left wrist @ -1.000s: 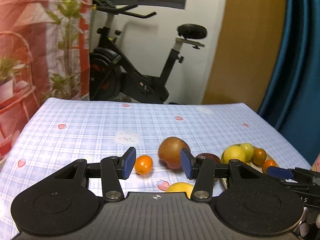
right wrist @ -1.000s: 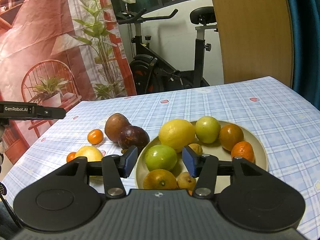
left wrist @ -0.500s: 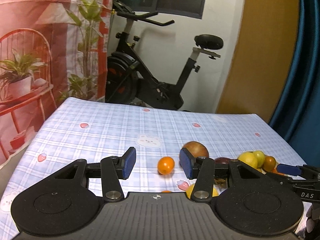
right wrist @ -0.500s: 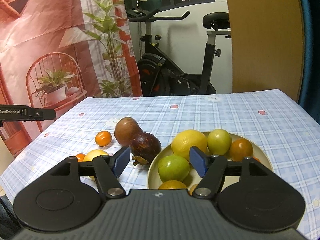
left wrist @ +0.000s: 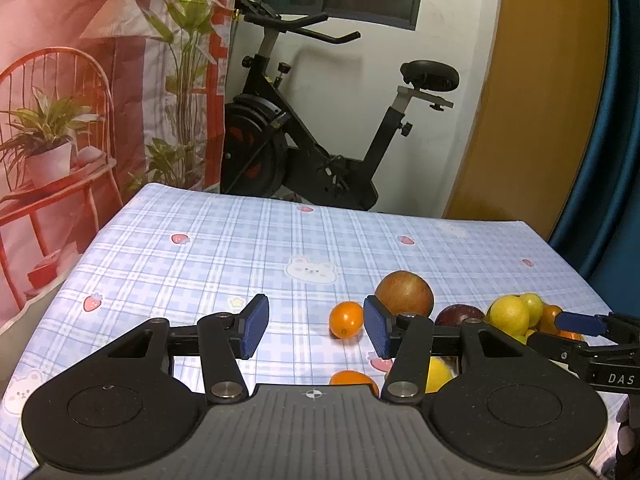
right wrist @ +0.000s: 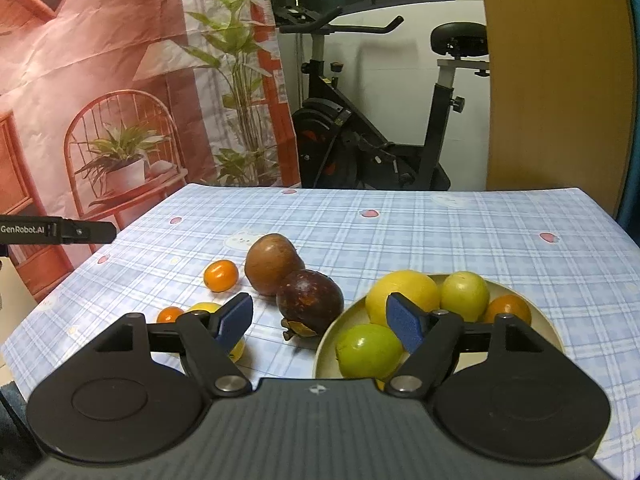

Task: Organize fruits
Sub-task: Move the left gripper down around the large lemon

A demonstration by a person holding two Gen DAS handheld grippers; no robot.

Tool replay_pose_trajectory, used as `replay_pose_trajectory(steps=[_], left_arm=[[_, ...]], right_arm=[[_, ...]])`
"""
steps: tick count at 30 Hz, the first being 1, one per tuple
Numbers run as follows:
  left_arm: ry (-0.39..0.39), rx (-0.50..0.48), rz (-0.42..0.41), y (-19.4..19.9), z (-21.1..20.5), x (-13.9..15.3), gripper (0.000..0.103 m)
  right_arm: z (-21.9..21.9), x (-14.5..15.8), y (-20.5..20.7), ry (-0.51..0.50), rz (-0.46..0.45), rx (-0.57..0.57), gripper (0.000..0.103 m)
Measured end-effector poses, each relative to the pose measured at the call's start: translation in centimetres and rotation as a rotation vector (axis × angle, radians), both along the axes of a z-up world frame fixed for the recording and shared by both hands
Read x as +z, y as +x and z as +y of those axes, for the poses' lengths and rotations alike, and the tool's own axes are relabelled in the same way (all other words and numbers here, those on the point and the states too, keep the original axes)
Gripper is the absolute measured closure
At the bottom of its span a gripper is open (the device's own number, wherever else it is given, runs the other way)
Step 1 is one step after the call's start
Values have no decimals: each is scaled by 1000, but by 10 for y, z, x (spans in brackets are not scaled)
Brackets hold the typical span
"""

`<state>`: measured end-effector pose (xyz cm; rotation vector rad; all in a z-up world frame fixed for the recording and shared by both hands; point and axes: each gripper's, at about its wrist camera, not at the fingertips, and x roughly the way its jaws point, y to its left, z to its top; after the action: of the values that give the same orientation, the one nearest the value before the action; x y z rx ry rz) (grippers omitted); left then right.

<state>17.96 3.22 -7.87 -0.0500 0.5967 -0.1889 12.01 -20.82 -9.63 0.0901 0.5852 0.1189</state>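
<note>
On checked tablecloth [right wrist: 400, 232], at 9 o'clock of plate [right wrist: 548, 324] — dark purple fruit [right wrist: 310, 298] touching brown fruit [right wrist: 274, 264]. Right gripper [right wrist: 320, 320] jaws just opening, nothing between them; left gripper [left wrist: 312, 330] open, empty. Purple fruit judged firm, round, prone to roll — grip across widest part, clear of stem cap.

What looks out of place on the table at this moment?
Five fruits lie loose on the tablecloth left of the plate: brown fruit, dark mangosteen, two small oranges and a yellow fruit. Nothing looks spilled or damaged.
</note>
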Motion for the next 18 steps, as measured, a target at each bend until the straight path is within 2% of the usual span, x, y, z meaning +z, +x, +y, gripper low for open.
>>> replay_pose_trajectory(steps=[18], left_arm=[[7,-30,35,12,2,-6,48]], right_arm=[[13,-8,22,8,20,68,26]])
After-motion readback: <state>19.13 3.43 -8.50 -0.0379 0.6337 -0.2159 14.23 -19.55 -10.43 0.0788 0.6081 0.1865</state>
